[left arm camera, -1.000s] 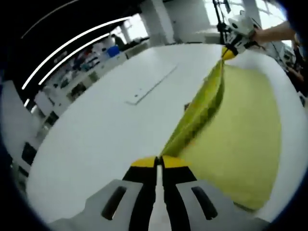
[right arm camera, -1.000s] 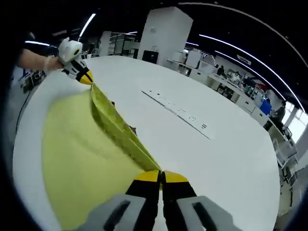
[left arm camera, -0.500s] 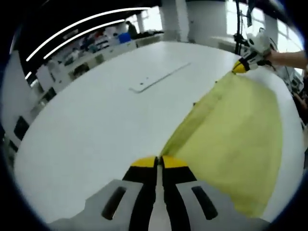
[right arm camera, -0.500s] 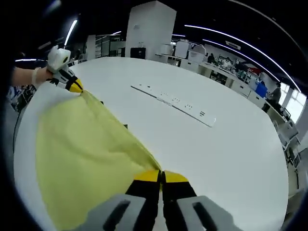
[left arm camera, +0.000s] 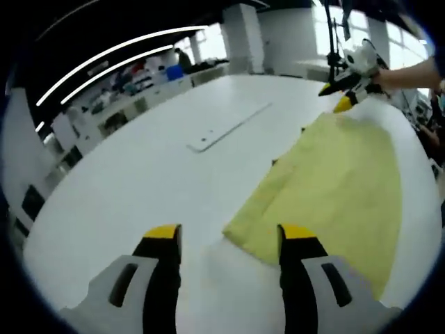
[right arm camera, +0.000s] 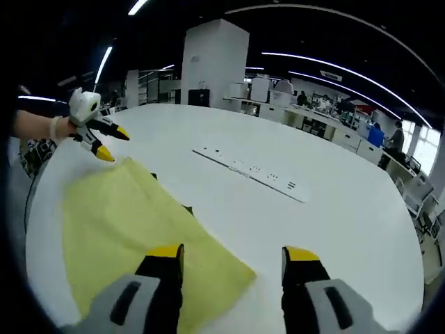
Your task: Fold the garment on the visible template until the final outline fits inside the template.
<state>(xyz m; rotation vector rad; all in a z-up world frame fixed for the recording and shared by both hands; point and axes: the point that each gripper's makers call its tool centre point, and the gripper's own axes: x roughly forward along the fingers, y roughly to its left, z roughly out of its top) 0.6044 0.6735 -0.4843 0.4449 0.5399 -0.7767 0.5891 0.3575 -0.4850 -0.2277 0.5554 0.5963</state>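
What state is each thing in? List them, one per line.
Left tool: open, holding nothing.
Right tool: open, holding nothing.
Yellow garment: released, lying folded flat on the table, touched by neither tool.
White table: bare around the garment except for a long flat strip.

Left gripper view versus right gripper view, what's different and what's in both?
The left gripper view alone has bright windows beyond the table. The right gripper view alone has a big white pillar. Both show the yellow garment lying flat on the white table, the long white strip, and each view's own hand-held gripper open, with the other one open beyond the cloth.
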